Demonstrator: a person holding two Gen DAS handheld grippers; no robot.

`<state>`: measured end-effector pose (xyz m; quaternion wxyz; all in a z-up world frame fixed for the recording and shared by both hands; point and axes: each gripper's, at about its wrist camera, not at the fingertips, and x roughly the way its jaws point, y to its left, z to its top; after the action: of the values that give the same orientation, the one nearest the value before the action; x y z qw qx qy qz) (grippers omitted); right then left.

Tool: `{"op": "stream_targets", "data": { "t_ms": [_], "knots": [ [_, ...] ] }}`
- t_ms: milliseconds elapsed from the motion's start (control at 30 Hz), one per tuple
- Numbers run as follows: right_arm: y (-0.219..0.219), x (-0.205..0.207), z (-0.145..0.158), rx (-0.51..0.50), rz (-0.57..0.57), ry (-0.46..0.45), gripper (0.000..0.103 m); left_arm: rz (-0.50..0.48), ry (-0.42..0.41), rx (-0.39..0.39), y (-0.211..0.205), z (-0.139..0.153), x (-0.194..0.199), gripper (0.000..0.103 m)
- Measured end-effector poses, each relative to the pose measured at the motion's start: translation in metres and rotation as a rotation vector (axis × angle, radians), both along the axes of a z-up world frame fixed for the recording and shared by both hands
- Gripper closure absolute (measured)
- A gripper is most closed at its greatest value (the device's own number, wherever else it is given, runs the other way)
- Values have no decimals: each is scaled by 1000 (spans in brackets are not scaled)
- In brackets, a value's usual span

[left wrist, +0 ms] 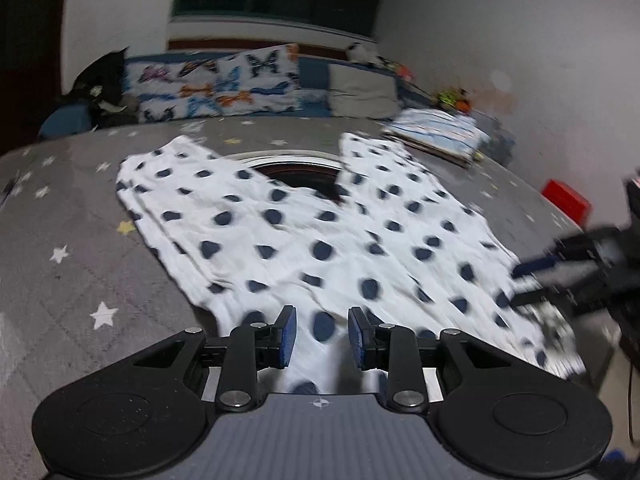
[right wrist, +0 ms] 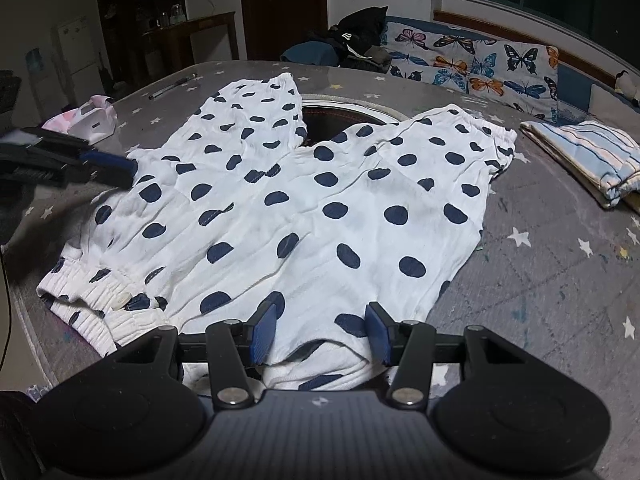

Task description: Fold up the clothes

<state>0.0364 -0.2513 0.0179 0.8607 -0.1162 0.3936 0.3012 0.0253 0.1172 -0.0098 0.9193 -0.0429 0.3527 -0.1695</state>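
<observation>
White shorts with navy polka dots (left wrist: 312, 236) lie spread flat on a grey star-patterned tabletop, both legs pointing away; they also show in the right wrist view (right wrist: 304, 200). My left gripper (left wrist: 322, 330) is open, its blue pads either side of the near cloth edge. My right gripper (right wrist: 322, 326) is open over the near edge, beside the elastic waistband (right wrist: 96, 300). The left gripper also shows in the right wrist view (right wrist: 108, 166) at the shorts' left edge. The right gripper shows blurred in the left wrist view (left wrist: 536, 276).
A round dark opening (right wrist: 340, 120) in the table sits between the legs. A folded blue striped cloth (right wrist: 588, 156) lies far right, a pink-white pouch (right wrist: 84, 116) and pen (right wrist: 172, 86) far left. A butterfly-print cushion (right wrist: 476, 64) and a red box (left wrist: 566, 200) lie beyond.
</observation>
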Motion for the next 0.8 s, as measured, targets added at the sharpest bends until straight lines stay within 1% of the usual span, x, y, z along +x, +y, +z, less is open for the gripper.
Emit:
{"op": "stream_targets", "data": {
  "t_ms": [67,233,367,533,600,667,800],
  "knots": [
    [1,0,0,0,1,1,52,34,14,7,5,-4,7,72],
    [2,0,-3,1,5,7,50,110,38,55,16,-15,12,73],
    [2,1,-5,2,4,12,50,155,27,70,22,-14,9,73],
    [2,1,-5,1,8,13,48,186,-3,70,26,-4,8,72],
    [3,1,-6,2,11,13,47,216,-7,76,30,-2,21,71],
    [4,1,-6,0,14,11,46,248,-10,84,36,1,36,67],
    [5,2,-7,0,17,12,46,313,-15,99,46,5,66,67]
  ]
}}
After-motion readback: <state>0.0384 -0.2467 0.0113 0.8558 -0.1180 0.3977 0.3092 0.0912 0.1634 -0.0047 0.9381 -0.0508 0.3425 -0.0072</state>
